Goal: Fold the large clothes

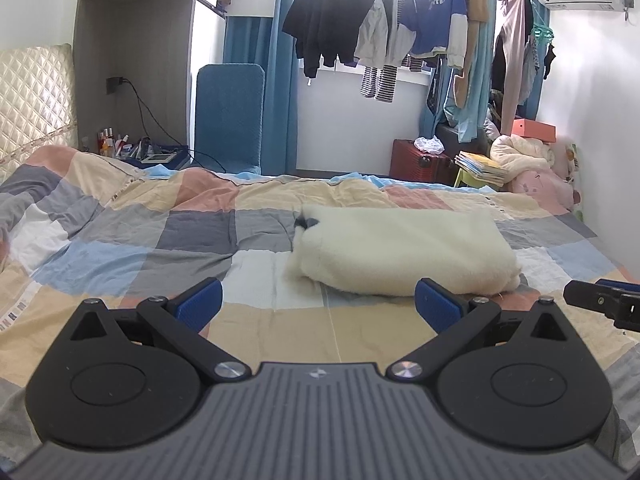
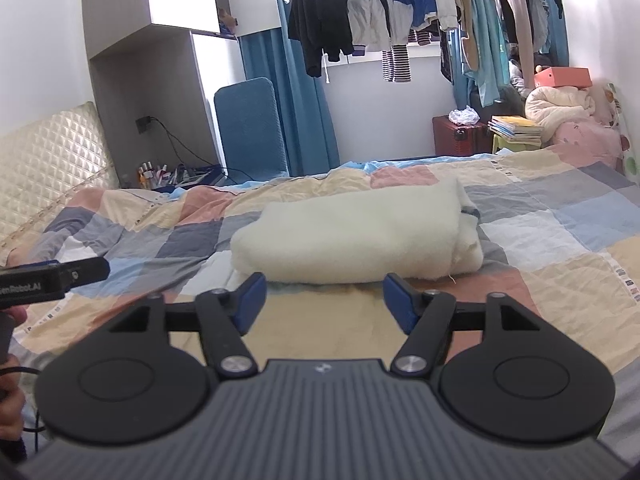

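Partly cut "enRobot.AI" on left gripper (image 2: 94,270), other print unreadable

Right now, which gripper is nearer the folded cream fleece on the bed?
Right, I think. The right gripper is open just short of the fleece's near edge, centred on it. The left gripper, also open, sits slightly farther back, toward its left end.

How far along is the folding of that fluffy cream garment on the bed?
It looks essentially done: the cream garment lies as a compact folded bundle on the patchwork quilt. Nothing is in hand; the left gripper and right gripper are open and empty. Perhaps only tidying remains.
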`<state>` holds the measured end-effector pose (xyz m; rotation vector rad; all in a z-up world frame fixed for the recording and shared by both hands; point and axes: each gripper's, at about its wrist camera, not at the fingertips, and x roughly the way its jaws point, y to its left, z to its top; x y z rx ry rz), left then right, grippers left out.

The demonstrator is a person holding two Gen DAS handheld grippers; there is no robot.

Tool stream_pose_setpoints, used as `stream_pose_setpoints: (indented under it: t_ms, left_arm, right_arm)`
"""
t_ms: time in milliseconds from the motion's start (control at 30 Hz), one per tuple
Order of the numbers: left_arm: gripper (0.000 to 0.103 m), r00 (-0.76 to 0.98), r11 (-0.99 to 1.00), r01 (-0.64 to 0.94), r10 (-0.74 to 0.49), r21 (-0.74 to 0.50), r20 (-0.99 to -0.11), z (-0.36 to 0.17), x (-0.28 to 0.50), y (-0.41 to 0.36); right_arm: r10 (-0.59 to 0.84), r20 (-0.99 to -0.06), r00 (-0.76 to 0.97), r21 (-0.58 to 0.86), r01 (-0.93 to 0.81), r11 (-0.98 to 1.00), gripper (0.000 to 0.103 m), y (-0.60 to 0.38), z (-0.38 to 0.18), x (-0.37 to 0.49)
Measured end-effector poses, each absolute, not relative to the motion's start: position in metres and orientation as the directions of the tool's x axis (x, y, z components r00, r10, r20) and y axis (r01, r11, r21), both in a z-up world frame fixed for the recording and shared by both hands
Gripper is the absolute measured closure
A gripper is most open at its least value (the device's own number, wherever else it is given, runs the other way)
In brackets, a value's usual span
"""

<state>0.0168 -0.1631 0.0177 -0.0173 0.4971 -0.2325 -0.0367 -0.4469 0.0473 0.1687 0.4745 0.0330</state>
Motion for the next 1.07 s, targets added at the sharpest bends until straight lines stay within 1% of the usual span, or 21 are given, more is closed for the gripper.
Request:
stream_pose_setpoints:
  t_ms: [133,167,200,233,267,333,1067]
  left_arm:
    - [0.0,0.854,0.974,0.214,-0.223,-0.074,-0.471,0.0184,0.0165,-0.1637]
    - [0.0,0.853,0.974,0.214,-0.225,-0.077,-0.471,0.0184,0.0162,-0.1634]
    - [0.0,0.853,0.974,0.215,-0.225,-0.077,-0.47,0.0185,0.0162,-0.1633]
    - [0.0,0.853,0.974,0.214,-0.225,-0.078,-0.471,0.0186,0.0163,-0.1632]
    - [0.0,0.853,0.974,0.214,-0.226,-0.08,-0.47,0.0187,0.0163,-0.1631]
    - [0.0,0.855,0.973,0.215,-0.226,-0.079,-0.467,0.0187,0.015,-0.1638]
    - [0.0,0.852,0.969,0.225,-0.245,-0.098,-0.462,0.02,0.0077,-0.1649]
  right_arm:
    - [0.065,-0.447,0.892,0.159,0.008,0.987,0.033,-0.4456,0.049,-0.0367]
    - [0.063,-0.448,0.892,0.158,0.009,0.987,0.032,-0.4453,0.0491,-0.0368]
    - [0.064,-0.446,0.893,0.158,0.009,0.987,0.028,-0.4457,0.0492,-0.0372]
    - [0.065,-0.439,0.896,0.161,0.008,0.987,0.016,-0.4466,0.0493,-0.0377]
    - [0.062,-0.436,0.898,0.161,0.01,0.987,0.007,-0.4473,0.0495,-0.0375]
    - [0.045,-0.441,0.896,0.152,0.025,0.988,0.0,-0.4478,0.05,-0.0362]
    - [0.03,-0.442,0.897,0.142,0.037,0.989,0.0,-0.448,0.0501,-0.0378]
